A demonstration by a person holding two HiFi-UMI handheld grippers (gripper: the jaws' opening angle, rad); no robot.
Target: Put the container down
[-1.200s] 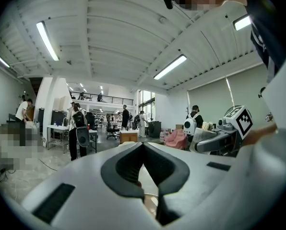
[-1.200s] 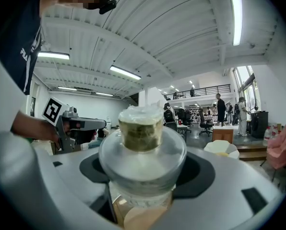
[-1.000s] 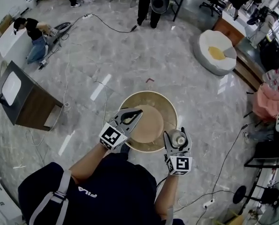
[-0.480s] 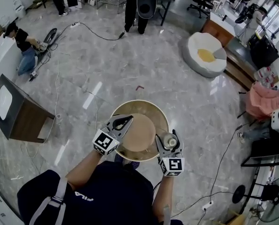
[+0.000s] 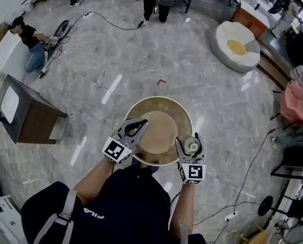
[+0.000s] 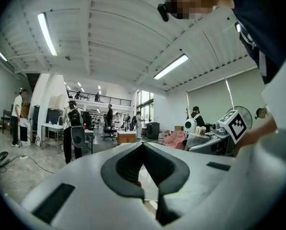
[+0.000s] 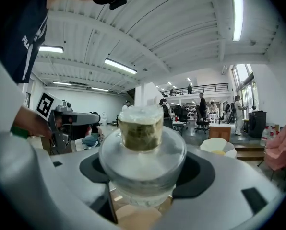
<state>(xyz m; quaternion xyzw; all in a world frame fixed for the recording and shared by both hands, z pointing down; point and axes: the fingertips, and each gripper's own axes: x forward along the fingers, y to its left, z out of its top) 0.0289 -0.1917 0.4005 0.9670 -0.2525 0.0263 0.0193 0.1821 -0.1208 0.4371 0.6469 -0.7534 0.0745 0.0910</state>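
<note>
Currently the right gripper [image 7: 143, 174] has its jaws pinched on the container [image 7: 142, 140]. The container is a small clear jar with a wide body, a narrower neck filled with something olive-brown, and a pale cap. It stands upright between the two jaws, its top rising above their dark pads [image 7: 203, 176] and its base dipping just below them. Beneath the jaws a strip of tan table [image 7: 133, 219] shows, but whether the jar's base touches it cannot be told. Off to the left of these jaws, the left gripper [image 7: 68, 119] is visible, level with the jar.

From the head view, the right gripper [image 5: 192, 147] carries the container [image 5: 193, 147] at the near right edge of the round table [image 5: 164, 104].

The left gripper [image 6: 143, 147] has its jaws pressed together at the tips, and the hollow between its dark pads [image 6: 121, 169] holds nothing. To the right of these jaws sits the right gripper's marker cube [image 6: 236, 123]. In the head view the left gripper [image 5: 143, 122] lies over the near left part of the table, well apart from the container.
</note>
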